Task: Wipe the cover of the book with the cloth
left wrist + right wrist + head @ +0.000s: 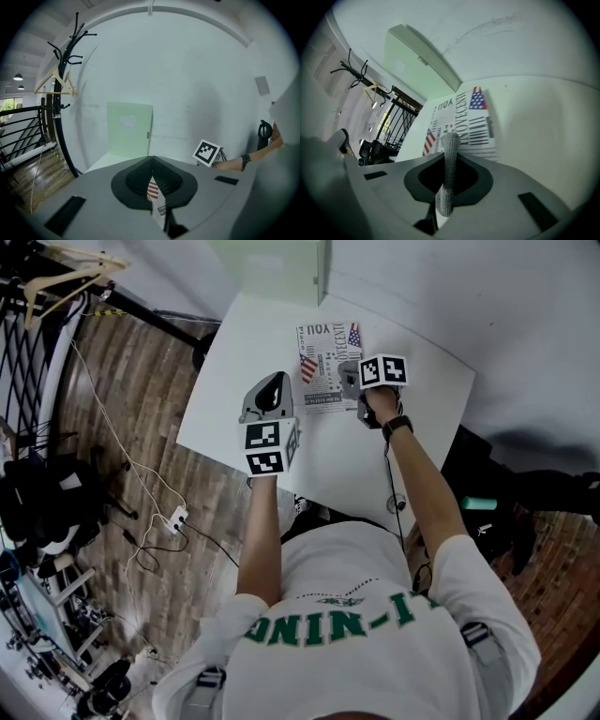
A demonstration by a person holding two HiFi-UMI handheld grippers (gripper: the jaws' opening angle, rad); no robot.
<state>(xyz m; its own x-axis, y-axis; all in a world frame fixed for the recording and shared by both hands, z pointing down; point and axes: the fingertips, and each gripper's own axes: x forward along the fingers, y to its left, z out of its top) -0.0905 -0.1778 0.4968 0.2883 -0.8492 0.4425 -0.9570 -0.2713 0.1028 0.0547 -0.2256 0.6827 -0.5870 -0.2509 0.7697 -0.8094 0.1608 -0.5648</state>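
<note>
A book (326, 360) with flags and black print on its cover lies flat at the far side of the white table (422, 418). My left gripper (284, 382) is at the book's left edge, and in the left gripper view its jaws are shut on a sliver of the book (157, 197). My right gripper (350, 374) is over the cover's right part, shut on a grey knitted cloth (448, 165). The cloth's free end reaches over the near edge of the book (461, 123). The cloth (349, 381) shows as a small grey patch on the cover.
A pale green panel (272, 266) stands upright at the table's back edge, just beyond the book. A coat rack (65, 84) stands to the left. Cables and a power strip (174, 518) lie on the wooden floor left of the table.
</note>
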